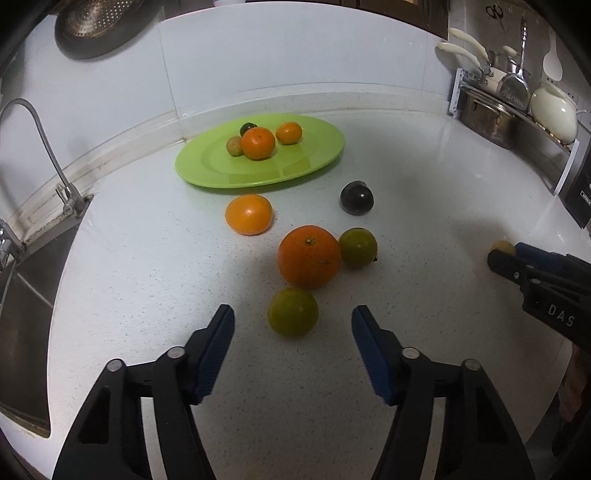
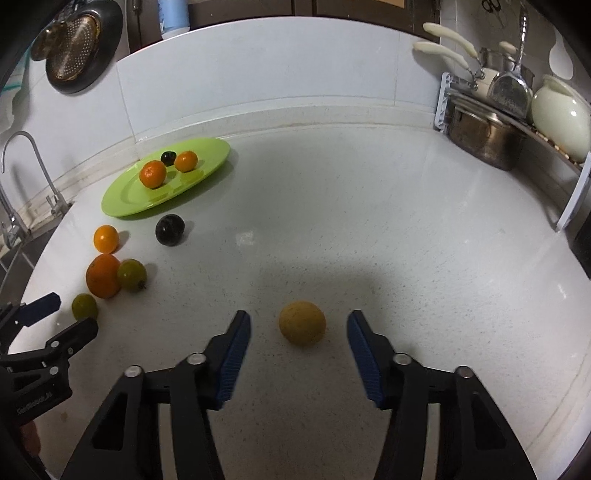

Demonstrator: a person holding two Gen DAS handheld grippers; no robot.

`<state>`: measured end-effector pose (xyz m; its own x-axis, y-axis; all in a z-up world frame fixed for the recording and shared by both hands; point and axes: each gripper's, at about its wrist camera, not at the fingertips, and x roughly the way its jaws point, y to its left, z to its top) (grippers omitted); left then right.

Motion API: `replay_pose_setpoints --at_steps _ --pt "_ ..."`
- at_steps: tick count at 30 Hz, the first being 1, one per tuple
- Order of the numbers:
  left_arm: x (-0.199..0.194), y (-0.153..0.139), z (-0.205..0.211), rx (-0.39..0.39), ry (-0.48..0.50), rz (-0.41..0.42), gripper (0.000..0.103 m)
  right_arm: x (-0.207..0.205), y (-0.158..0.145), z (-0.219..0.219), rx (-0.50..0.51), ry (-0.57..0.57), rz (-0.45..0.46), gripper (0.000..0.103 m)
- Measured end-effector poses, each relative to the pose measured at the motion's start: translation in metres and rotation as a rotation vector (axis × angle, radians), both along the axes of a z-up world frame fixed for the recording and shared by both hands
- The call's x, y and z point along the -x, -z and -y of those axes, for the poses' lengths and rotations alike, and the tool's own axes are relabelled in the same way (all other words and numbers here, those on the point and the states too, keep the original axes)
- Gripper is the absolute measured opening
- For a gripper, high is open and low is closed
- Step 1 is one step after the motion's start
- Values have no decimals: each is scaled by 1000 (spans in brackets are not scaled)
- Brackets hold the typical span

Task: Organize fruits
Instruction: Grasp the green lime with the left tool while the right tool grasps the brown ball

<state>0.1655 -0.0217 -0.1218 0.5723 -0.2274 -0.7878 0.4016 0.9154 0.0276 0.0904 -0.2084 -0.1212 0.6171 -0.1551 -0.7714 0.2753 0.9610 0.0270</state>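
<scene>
A green plate (image 1: 207, 170) at the back of the white counter holds two oranges, a dark fruit and a small tan fruit. In front of it lie a small orange (image 1: 248, 214), a big orange (image 1: 309, 256), a dark plum (image 1: 356, 198) and two green citrus fruits (image 1: 358, 247). My left gripper (image 1: 293, 319) is open, its jaws on either side of the nearer green citrus (image 1: 292, 312). My right gripper (image 2: 299, 324) is open around a yellow-tan round fruit (image 2: 302, 322) resting on the counter. The plate also shows in the right wrist view (image 2: 122, 203).
A sink (image 1: 22, 295) with a tap (image 1: 44, 147) lies at the left. A dish rack (image 1: 517, 110) with a steel pot, ladles and a cream jug stands at the back right. A colander (image 1: 96, 26) hangs on the wall.
</scene>
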Motion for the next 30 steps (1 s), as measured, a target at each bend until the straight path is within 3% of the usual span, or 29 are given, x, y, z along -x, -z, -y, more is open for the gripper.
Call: replay_pose_setpoints --at_steps 6,12,15,30 --pt "-4 5 1 5 20 -28 41 -4 3 -2 18 -17 -9 43" --pt "-6 9 1 10 26 -43 31 -7 6 -3 25 -25 -21 34" --pt "-7 9 1 13 29 -45 30 -8 6 -5 38 -30 -25 29" --pt "-4 -9 -14 70 46 -31 29 -6 -18 -32 13 -112 31 29"
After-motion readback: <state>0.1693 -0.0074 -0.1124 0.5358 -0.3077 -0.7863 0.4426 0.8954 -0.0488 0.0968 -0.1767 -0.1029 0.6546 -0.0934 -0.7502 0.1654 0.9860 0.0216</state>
